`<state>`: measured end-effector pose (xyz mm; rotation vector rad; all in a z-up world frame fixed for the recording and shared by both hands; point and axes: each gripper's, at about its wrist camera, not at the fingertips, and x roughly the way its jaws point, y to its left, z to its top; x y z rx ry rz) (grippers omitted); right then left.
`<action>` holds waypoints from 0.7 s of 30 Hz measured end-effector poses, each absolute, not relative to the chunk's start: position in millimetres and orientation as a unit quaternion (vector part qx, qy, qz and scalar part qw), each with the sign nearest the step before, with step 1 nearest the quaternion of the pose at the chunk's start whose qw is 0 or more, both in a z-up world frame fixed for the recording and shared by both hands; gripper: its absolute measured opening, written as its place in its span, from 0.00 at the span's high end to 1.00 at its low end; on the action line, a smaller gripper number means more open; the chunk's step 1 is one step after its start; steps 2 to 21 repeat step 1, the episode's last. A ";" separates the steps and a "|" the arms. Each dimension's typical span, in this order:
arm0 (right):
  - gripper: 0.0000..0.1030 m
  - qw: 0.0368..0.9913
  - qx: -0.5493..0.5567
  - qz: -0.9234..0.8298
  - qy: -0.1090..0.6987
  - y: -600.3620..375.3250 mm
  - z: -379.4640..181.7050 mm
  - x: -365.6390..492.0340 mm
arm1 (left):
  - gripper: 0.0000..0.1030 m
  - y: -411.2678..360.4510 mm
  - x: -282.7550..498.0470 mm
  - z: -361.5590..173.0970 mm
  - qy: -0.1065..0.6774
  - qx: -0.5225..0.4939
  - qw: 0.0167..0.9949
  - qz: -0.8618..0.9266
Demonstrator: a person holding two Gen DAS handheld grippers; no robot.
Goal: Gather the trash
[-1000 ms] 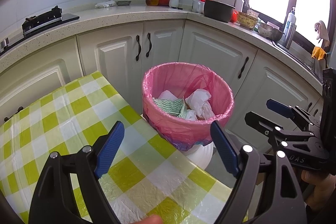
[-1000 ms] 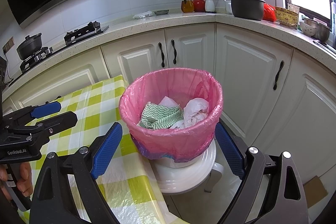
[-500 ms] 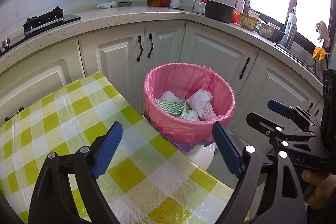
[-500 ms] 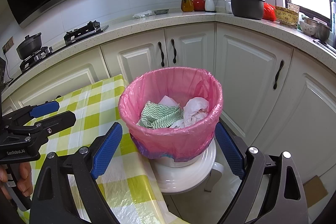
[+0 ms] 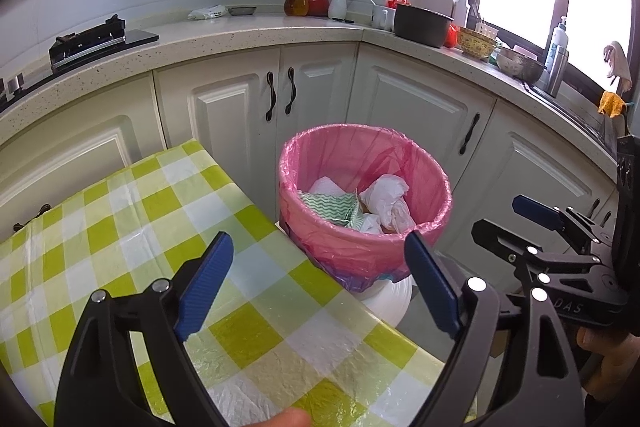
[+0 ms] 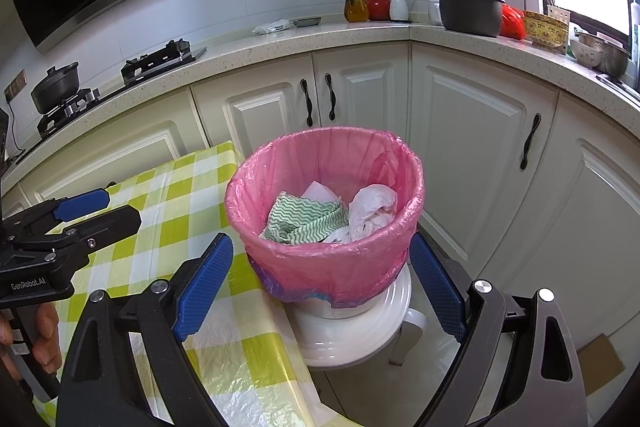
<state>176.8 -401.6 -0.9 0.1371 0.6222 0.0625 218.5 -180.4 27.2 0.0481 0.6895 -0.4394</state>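
Both grippers hung over the tabletop, aimed down toward the bin. Left gripper: jaws wide apart, nothing between the pads. Right gripper: jaws equally wide, also empty; the bin showed through the gap but the pads were clear of it.

Bin lined with a pink bag, perched on a white stool just off the tabletop's right edge, in front of the cabinets. Inside it: a green wavy-striped cloth and crumpled white paper, with another white scrap behind them. Contents sat low, well under the rim.

The tabletop, under a green-and-white check cover, looked bare wherever the two views reached. No loose trash on it. The near edge lay hidden behind the gripper frames, so that strip could not be checked.

Judgement: collecting appeared largely done. Scraps were already in the bin, both grippers were free, and nothing seemed left to pick up in view. What could remain was any piece beyond the frames, or perhaps gathering the bag's rim to lift it out. The bag was not yet touched by either gripper.
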 end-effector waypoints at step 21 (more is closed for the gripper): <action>0.18 0.949 0.067 0.031 0.306 -401.1 -1.1 176.4 | 0.18 -180.3 218.2 27.5 0.335 0.024 0.917 -0.213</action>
